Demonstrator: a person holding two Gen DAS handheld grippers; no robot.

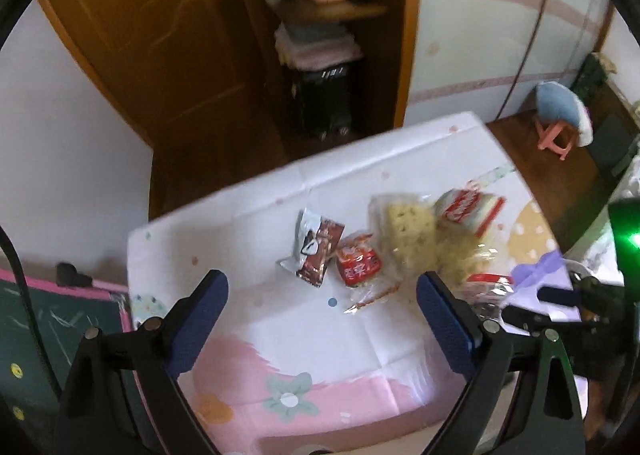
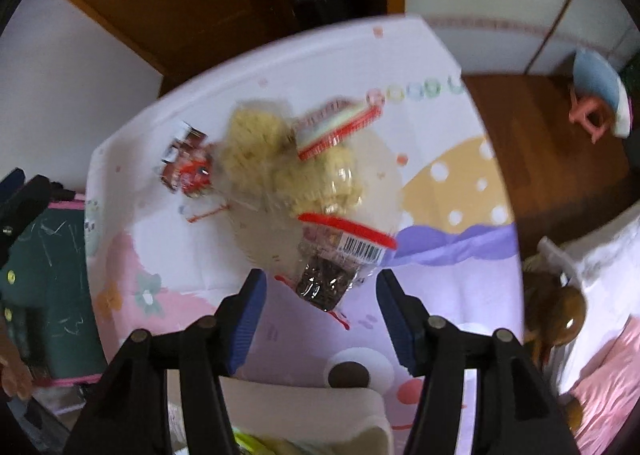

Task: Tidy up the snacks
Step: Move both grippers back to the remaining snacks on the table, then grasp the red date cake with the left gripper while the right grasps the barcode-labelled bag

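We're hovering both grippers, left gripper (image 1: 322, 297) and right gripper (image 2: 320, 297), gaping empty, snack packets (image 2: 280, 159) lying just ahead on the desk (image 1: 240, 215), labels blurring.

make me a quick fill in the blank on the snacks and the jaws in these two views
1. The snacks lie on a table covered by a patterned ____.
2. The left gripper holds ____ between its jaws.
3. On the clear bag nearest the right gripper, the label with the barcode has a ____ edge.
4. The stool on the floor has ____ legs.

Missing words: cloth; nothing; red; pink
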